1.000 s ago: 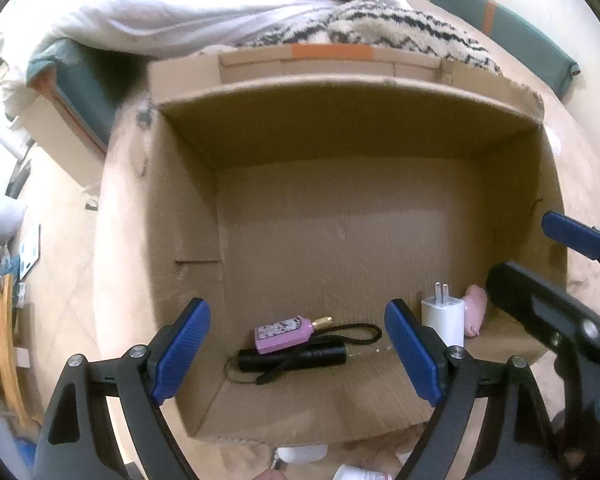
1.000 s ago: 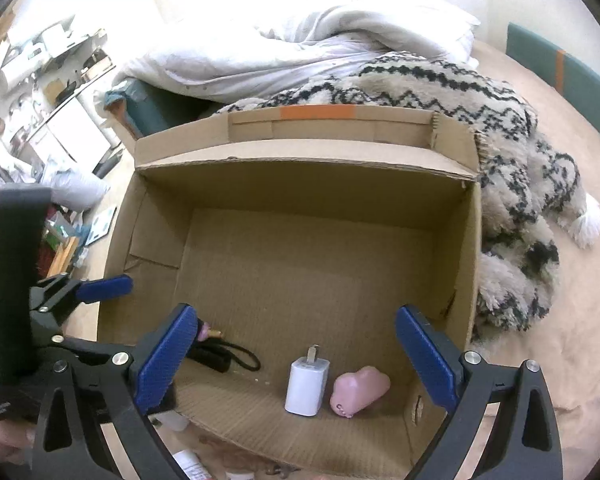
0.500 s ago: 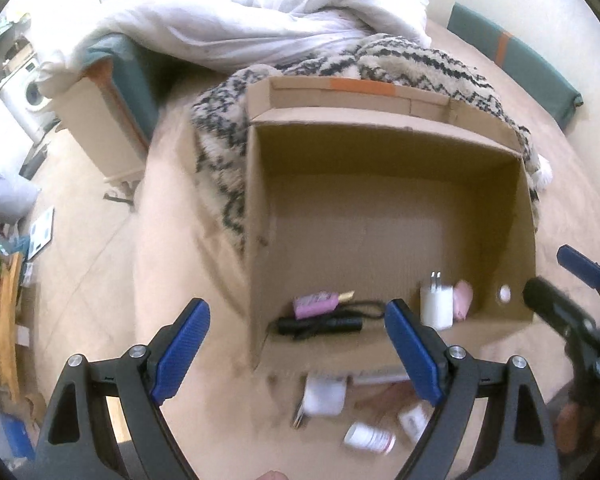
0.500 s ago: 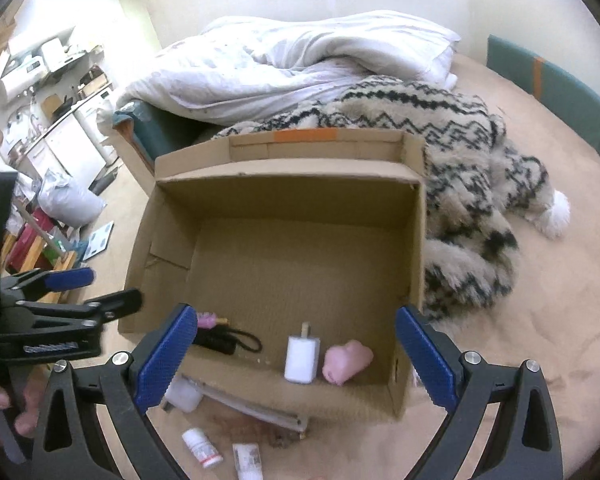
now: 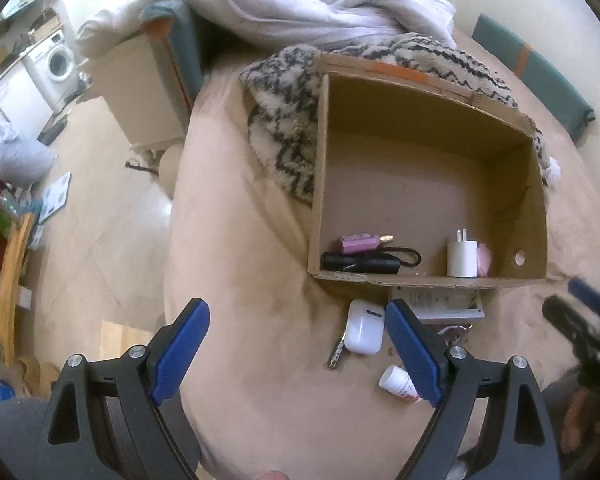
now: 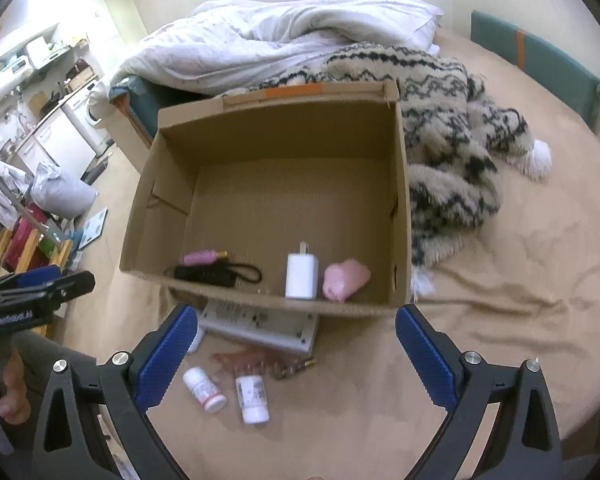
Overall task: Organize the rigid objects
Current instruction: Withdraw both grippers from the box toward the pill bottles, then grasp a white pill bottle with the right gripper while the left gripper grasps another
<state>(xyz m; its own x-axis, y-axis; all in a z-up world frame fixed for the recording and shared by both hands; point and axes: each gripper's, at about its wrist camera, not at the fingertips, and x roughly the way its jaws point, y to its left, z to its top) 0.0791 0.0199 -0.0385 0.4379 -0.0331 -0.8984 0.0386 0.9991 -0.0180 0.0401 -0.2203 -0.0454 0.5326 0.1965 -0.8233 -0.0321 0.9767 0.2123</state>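
Presently both tongs are hanging released and empty above the tan bedspread [image 6: 500,320], near the front wall of the open brown cardboard box [image 6: 400,208].

- Left gripper [image 5: 296,354]: jaws standing wide, nothing between the pads. White rounded earbud case [image 5: 364,332] is lying just inside its right pad, long axis running toward the box. This hand is nearer it.
- Right gripper [image 6: 296,356]: jaws wide, empty. Two white pill bottles [image 6: 204,390] [image 6: 253,398] are lying on their sides between the pads, near the left one, both roughly pointing boxward.
- Still outside, counted: one case, two bottles, one flat white carton [image 6: 260,324] touching the box front, one small brass key [image 5: 337,354].
- Inside, along the front wall: one white wall charger [image 6: 301,276] upright, one pink soft-looking lump [image 6: 346,280], one black torch with cord [image 6: 208,274], one pink tube [image 6: 202,257].
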